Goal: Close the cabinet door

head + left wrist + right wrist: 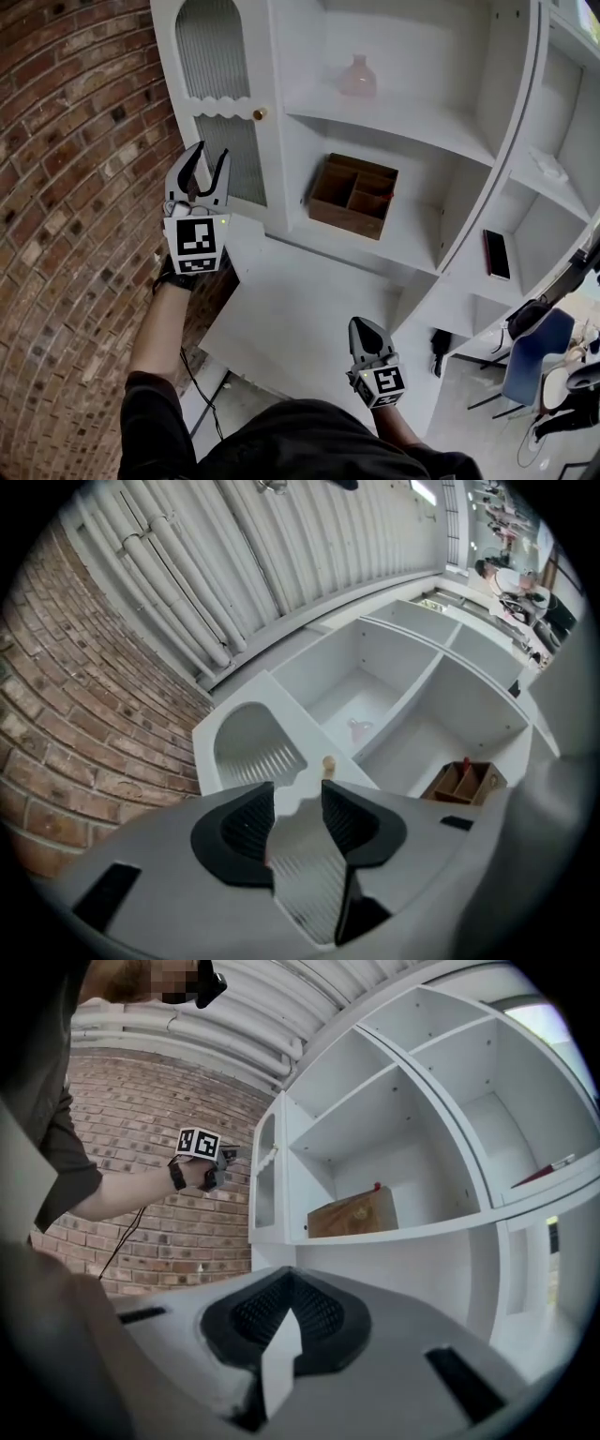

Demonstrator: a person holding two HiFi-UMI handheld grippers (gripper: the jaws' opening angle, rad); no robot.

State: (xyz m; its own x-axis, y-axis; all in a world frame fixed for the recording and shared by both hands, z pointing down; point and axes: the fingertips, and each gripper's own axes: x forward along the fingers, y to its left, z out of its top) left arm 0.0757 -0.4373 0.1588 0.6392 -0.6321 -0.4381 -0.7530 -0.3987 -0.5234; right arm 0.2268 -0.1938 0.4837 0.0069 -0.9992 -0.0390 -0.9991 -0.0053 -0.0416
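Observation:
The white cabinet door (216, 56) stands swung open at the left, with ribbed glass panels and a small wooden knob (260, 113). My left gripper (211, 159) is raised in front of the door's lower ribbed panel, below and left of the knob. Its jaws are apart and hold nothing. In the left gripper view the door (253, 752) and knob (329, 762) lie just beyond the left gripper (298, 803). Whether it touches the door I cannot tell. My right gripper (366, 328) hangs low in front of the cabinet base, shut and empty. In the right gripper view the right gripper (286, 1312) has its pads meeting.
A brick wall (66, 187) runs close along the door's left. On the open shelves sit a wooden box (353, 195), a pink vase (358, 77) and a dark flat item (496, 254). A blue chair (530, 361) stands at the lower right.

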